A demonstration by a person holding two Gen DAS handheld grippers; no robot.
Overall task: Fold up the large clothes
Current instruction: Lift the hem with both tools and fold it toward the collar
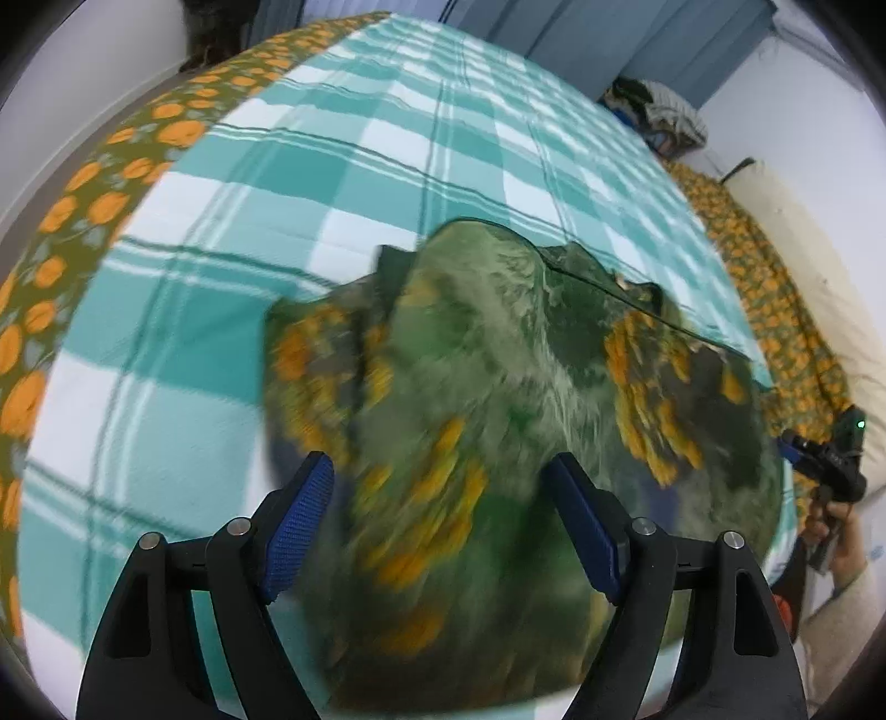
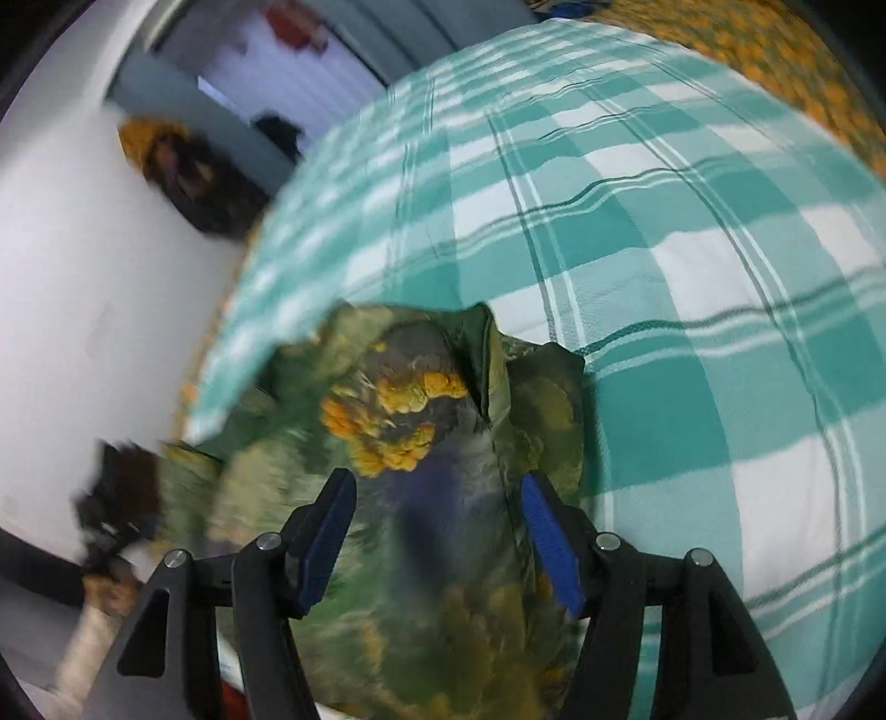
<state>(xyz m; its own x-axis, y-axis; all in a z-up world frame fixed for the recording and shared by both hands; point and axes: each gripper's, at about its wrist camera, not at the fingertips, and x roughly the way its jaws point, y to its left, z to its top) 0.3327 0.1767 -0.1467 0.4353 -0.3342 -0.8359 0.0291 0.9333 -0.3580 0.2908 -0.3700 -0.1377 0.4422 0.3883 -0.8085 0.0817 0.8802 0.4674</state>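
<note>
A green garment point(image 1: 498, 387) with orange flower print lies bunched and blurred on the teal and white checked blanket point(image 1: 332, 183). My left gripper point(image 1: 443, 471) hovers over its near part, blue pads point(image 1: 299, 526) wide apart and not pressing the cloth. In the right wrist view the same garment point(image 2: 443, 399) sits at the blanket's left edge under my right gripper point(image 2: 437, 482), which is open too, with cloth showing in the gap but free of the pads point(image 2: 554, 543). The right gripper point(image 1: 825, 465) also appears at the far right of the left wrist view, in a hand.
The checked blanket point(image 2: 692, 277) covers a bed with an orange floral sheet point(image 1: 83, 210) along its sides. A pile of clothes point(image 1: 659, 116) sits at the far corner by blue curtains point(image 1: 609, 39). White floor point(image 2: 83, 277) lies left of the bed.
</note>
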